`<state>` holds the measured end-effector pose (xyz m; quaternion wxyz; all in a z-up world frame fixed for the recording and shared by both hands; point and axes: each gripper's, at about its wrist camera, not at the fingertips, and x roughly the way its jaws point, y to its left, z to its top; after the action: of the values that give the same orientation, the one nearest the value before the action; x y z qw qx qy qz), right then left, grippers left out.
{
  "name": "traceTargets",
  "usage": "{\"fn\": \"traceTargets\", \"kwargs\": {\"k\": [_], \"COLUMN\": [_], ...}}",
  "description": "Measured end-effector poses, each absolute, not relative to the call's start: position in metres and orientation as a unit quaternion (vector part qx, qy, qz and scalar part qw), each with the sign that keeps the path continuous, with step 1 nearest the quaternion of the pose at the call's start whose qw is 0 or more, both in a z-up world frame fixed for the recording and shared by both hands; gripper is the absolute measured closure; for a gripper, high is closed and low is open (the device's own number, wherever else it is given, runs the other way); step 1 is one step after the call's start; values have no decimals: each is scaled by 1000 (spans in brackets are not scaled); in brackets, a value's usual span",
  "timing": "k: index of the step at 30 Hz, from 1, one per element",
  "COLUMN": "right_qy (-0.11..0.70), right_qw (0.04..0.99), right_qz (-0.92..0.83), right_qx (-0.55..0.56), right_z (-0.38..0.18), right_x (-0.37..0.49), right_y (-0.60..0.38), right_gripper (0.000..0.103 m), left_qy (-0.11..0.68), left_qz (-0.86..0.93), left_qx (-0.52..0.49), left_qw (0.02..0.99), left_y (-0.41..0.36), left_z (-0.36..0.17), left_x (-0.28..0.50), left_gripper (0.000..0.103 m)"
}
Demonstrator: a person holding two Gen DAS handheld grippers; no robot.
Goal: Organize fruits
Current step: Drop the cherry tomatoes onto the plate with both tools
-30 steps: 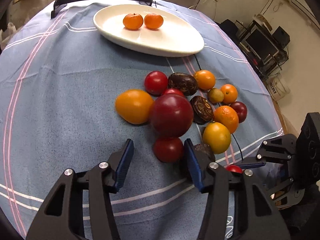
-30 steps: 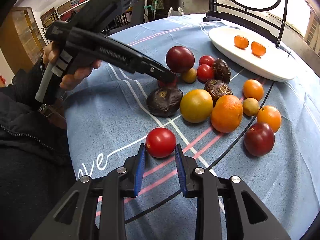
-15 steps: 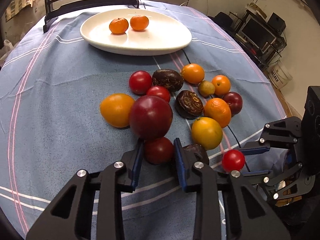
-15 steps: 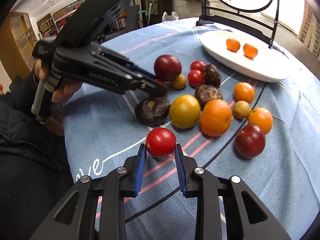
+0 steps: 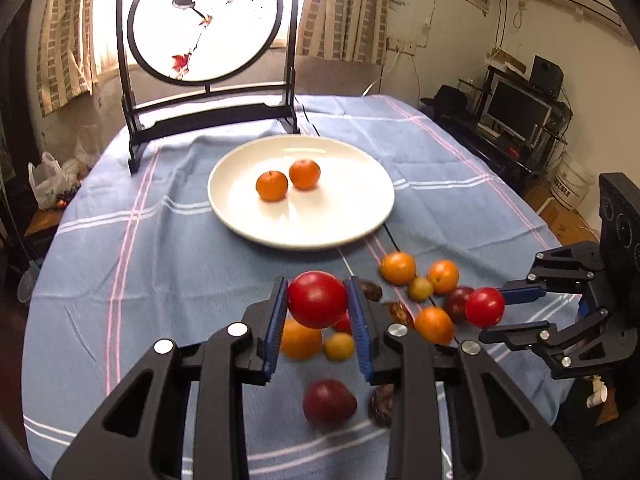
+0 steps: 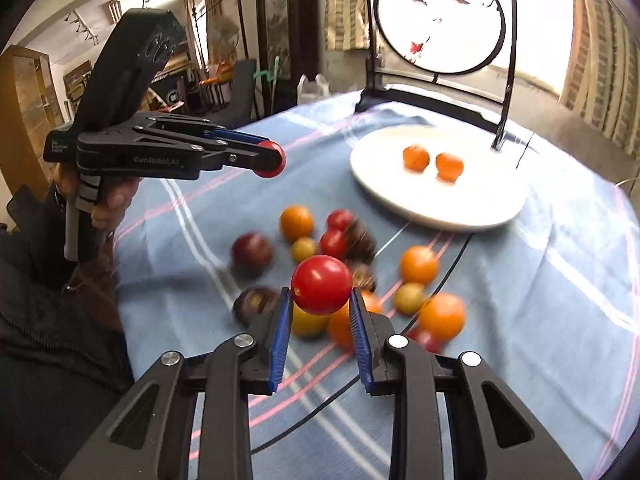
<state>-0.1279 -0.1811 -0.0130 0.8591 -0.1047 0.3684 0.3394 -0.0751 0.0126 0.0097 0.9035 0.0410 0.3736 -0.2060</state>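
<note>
While both grippers hang above the blue cloth (image 5: 160, 260), the left gripper (image 5: 318, 308) squeezes a red tomato (image 5: 317, 299) tight between its blue pads. The right gripper (image 6: 321, 312) pinches another red tomato (image 6: 321, 290). Past both jaws sits the white plate (image 5: 348, 220).
</note>
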Motion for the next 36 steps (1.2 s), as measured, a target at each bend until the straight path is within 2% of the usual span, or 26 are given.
{"fn": "traceTargets", "kwargs": {"k": [5,11,22,36], "right_qy": [334,314,346,386], "right_qw": [882,898,896,883], "right_qz": [319,302,275,261], "right_qx": [-95,-71,-48,-51], "right_z": [18,33,6,-27], "right_x": [-86,-29,41,82], "right_y": [-188,-191,-189,-181], "right_gripper": [75,74,74,74], "left_qy": [347,341,363,396], "left_qz": [-171,-138,-111,-103], "left_qx": [58,85,122,137], "left_qw": [920,926,917,902], "left_y": [-2,-20,-36,-44], "left_z": [27,21,-12,-42], "left_x": [-31,15,68,98], "left_gripper": [74,74,74,74]}}
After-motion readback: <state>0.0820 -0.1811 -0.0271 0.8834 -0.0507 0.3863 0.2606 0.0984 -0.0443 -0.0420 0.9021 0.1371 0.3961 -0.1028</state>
